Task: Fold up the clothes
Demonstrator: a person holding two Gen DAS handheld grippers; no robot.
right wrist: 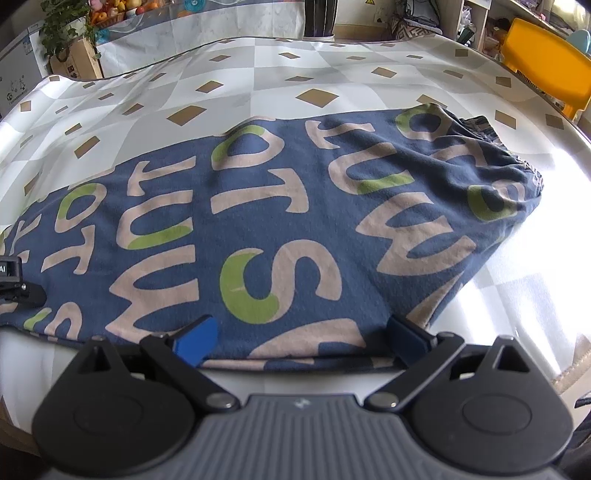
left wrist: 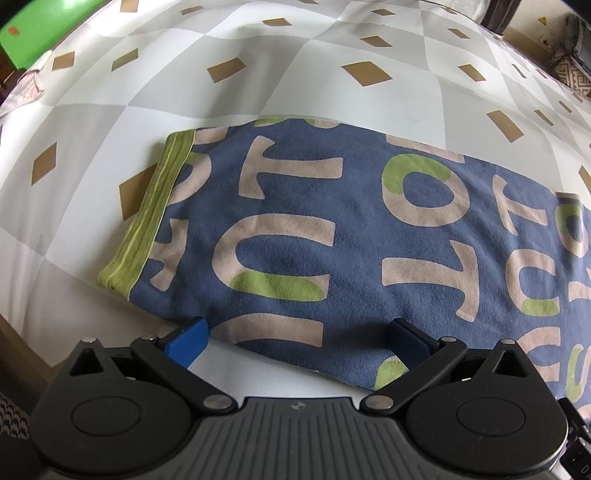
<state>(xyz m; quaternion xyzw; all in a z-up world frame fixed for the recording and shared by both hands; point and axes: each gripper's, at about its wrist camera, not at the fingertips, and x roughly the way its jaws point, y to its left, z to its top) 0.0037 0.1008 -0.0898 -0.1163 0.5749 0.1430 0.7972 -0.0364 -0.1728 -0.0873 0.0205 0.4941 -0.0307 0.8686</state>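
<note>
Both grippers, left (left wrist: 299, 341) and right (right wrist: 301, 345), spread wide over near edge of folded blue lettered trousers (left wrist: 332, 236) on checked tablecloth (left wrist: 258, 74), gripping nothing

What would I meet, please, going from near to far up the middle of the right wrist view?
Right gripper, jaws open → blue lettered garment → checked tablecloth → dark container standing beyond the table's far edge.
</note>
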